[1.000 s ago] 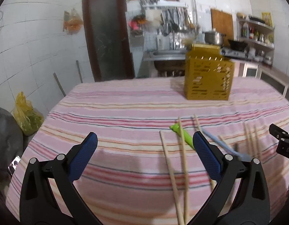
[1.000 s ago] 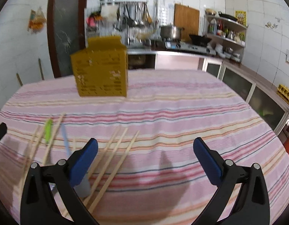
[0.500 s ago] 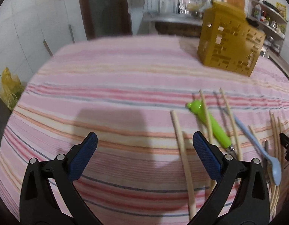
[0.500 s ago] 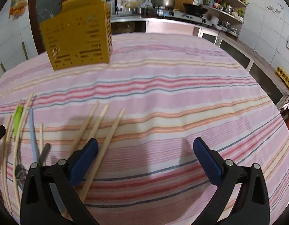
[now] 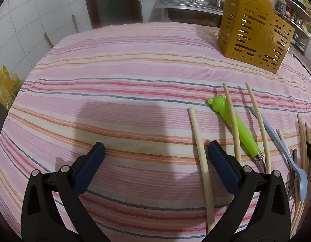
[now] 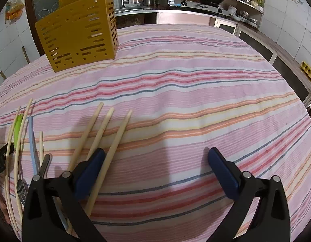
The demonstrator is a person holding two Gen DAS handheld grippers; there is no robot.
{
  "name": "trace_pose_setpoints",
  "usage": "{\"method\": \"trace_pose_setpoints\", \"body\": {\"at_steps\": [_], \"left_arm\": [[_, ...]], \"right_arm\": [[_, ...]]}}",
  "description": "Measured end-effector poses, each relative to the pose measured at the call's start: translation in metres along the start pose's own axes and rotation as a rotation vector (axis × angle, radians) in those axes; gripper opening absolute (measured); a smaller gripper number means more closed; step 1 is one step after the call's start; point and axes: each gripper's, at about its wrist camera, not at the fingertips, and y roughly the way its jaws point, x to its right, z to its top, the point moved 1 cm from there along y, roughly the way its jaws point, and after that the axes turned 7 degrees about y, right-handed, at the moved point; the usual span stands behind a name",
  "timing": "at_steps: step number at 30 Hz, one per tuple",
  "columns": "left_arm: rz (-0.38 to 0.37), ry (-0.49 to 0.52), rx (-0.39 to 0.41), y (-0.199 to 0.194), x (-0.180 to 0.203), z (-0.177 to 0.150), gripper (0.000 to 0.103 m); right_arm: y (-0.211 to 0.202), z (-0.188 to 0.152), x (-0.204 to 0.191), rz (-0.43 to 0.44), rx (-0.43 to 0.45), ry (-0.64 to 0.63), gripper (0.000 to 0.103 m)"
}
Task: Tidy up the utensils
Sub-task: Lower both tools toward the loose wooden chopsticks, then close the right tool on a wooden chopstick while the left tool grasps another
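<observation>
Striped pink cloth (image 5: 119, 64) covers the whole table in a tiled kitchen; a slotted yellow utensil holder (image 5: 254, 34) stands upright at the far side, well apart from the loose pieces; the left gripper (image 5: 156, 157) hovers low over bare cloth with its jaws spread wide and nothing between them; the right gripper (image 6: 156, 157) is likewise wide apart and empty. Beside the left gripper's right finger lies a pale chopstick (image 5: 199, 149); further right lie more chopsticks, a green-handled utensil (image 5: 236, 127) and a blue spoon (image 5: 284, 149). Three chopsticks (image 6: 107, 141) fan out by the right gripper's left finger; one runs under it. I judge the thin round sticks likely to roll or scissor apart if pinched off-centre; neighbours lying close could be dragged along. What the green handle ends in is hard to make out; the holder's inside is hidden, and the near ends of several sticks are cut off.
</observation>
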Motion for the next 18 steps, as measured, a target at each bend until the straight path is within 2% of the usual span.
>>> {"method": "trace_pose_setpoints", "body": {"at_steps": [9, 11, 14, 18], "left_arm": [[0.009, -0.012, 0.016, -0.004, 0.0, -0.002, 0.098], [0.017, -0.013, 0.019, -0.006, 0.002, -0.003, 0.094], [0.013, -0.008, 0.029, -0.011, 0.005, -0.002, 0.082], [-0.003, 0.019, 0.03, -0.018, 0.014, -0.003, 0.06]], "right_arm": [[-0.004, -0.002, -0.004, -0.028, 0.024, -0.001, 0.097], [-0.006, -0.003, -0.006, -0.021, 0.033, -0.012, 0.09], [-0.009, -0.002, -0.011, -0.009, 0.041, -0.018, 0.079], [-0.013, -0.001, -0.02, 0.004, 0.053, -0.036, 0.053]]}}
